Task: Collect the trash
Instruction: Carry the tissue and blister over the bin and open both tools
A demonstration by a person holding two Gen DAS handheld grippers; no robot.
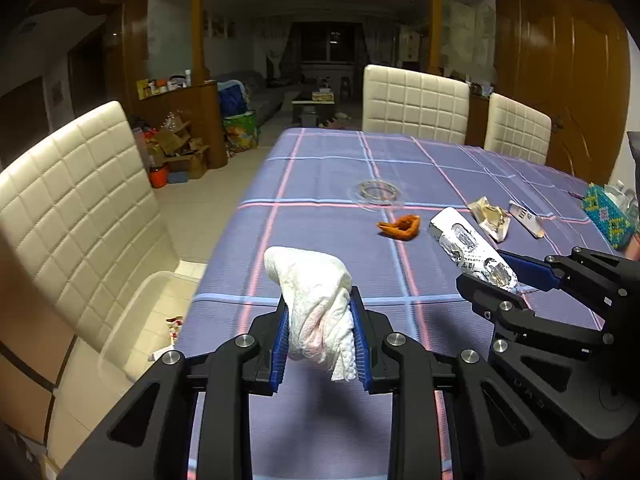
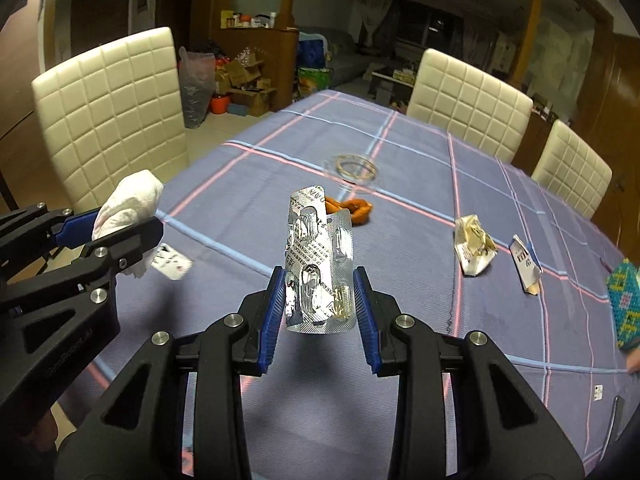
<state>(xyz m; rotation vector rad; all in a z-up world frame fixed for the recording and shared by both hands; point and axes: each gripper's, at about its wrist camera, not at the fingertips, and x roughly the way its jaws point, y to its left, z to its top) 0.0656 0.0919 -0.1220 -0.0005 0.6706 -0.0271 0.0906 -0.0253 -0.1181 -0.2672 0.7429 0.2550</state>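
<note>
My left gripper (image 1: 320,312) is shut on a crumpled white tissue (image 1: 316,300), held above the plaid tablecloth (image 1: 320,160). My right gripper (image 2: 320,292) is shut on a silver blister pack (image 2: 320,264), which stands up between the blue pads. Each gripper shows in the other's view: the right gripper (image 1: 508,276) with the blister pack (image 1: 468,248), the left gripper (image 2: 116,228) with the tissue (image 2: 128,204). On the cloth lie an orange peel (image 1: 400,226), a crumpled cream wrapper (image 1: 490,216) and a torn white packet (image 1: 524,216).
A clear glass ashtray (image 1: 376,192) sits mid-table. A beaded teal box (image 1: 608,216) stands at the right edge. Cream quilted chairs (image 1: 80,208) surround the table; a clear plastic bin (image 1: 148,312) rests on the left chair's seat. A playing card (image 2: 172,262) lies under the left gripper.
</note>
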